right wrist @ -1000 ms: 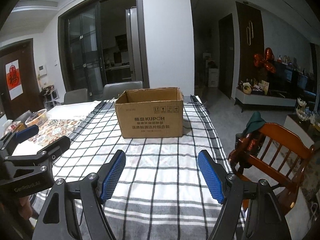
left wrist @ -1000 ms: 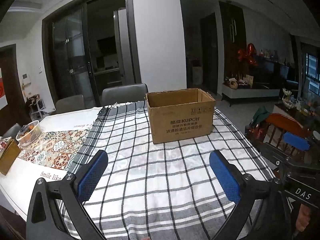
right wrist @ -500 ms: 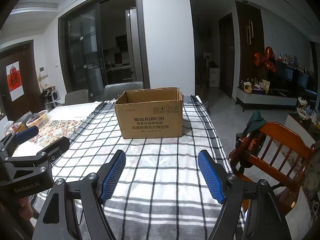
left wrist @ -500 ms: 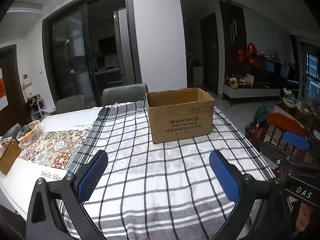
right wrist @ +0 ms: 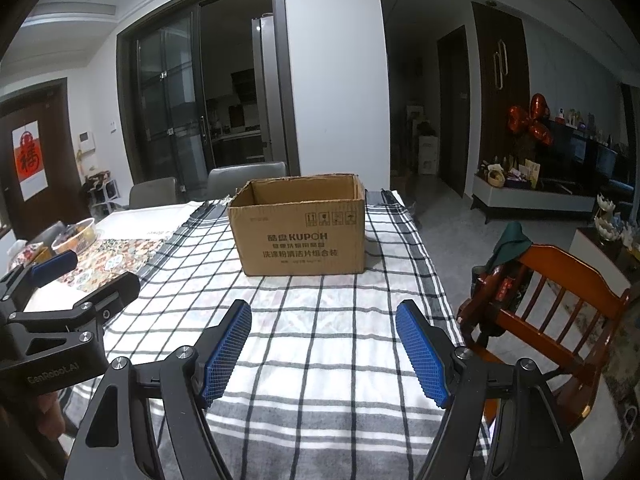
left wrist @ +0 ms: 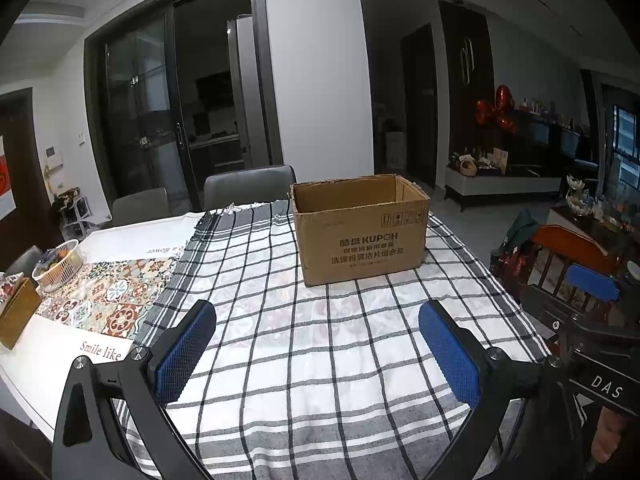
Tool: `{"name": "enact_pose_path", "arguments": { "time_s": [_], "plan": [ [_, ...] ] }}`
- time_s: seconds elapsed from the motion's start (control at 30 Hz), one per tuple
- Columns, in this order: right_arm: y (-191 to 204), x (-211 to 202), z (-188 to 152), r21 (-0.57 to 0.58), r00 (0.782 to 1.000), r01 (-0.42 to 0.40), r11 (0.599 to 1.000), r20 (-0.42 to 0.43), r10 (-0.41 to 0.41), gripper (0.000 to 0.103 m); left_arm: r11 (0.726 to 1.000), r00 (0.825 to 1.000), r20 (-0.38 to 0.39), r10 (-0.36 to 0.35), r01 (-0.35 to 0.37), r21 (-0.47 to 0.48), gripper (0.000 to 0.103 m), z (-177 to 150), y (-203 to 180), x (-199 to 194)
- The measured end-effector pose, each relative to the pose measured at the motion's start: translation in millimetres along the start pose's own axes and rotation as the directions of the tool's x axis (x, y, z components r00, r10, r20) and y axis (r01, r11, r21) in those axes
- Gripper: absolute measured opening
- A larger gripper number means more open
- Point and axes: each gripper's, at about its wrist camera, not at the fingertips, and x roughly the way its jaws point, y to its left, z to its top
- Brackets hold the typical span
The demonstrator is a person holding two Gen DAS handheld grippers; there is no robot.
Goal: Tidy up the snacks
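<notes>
Snacks are not plainly in sight on the plaid cloth; the only candidates sit in a white basket near the table's far left edge, its contents too small to name. The cardboard box stands upright toward the far end of the table, on the black-and-white plaid cloth, top flaps gone or folded away, open upward. From these angles its inside shows only bare brown walls; the bottom is hidden. Its front reads "KUPOH" with lines of Chinese characters beneath, and a row of small handling symbols sits near the upper right corner.

Left of the cloth lies a patterned tile-print runner on a white table cover printed "Smile like", with more script farther back, too distorted to read for certain. A brown box sits at the left edge, just beside the basket.

The left gripper hovers over the near part of the cloth, blue pads wide apart, nothing between them. The right gripper does likewise, spread wide and empty. In the right wrist view the left tool's body reads "GenRobot.AI"; in the left wrist view the right tool shows "DAS".

A wooden chair stands off the table's right edge.
</notes>
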Motion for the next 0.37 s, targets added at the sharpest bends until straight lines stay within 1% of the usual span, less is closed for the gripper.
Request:
{"name": "enact_pose_path", "arguments": {
  "time_s": [0.37],
  "plan": [
    [-0.8,5.7,-1.5,0.000,1.000,-0.004,1.000,-0.010,0.004,0.075,1.000,1.000,-0.008,-0.001,0.001,-0.014,0.103,-2.0,1.9,3.6]
  ]
}}
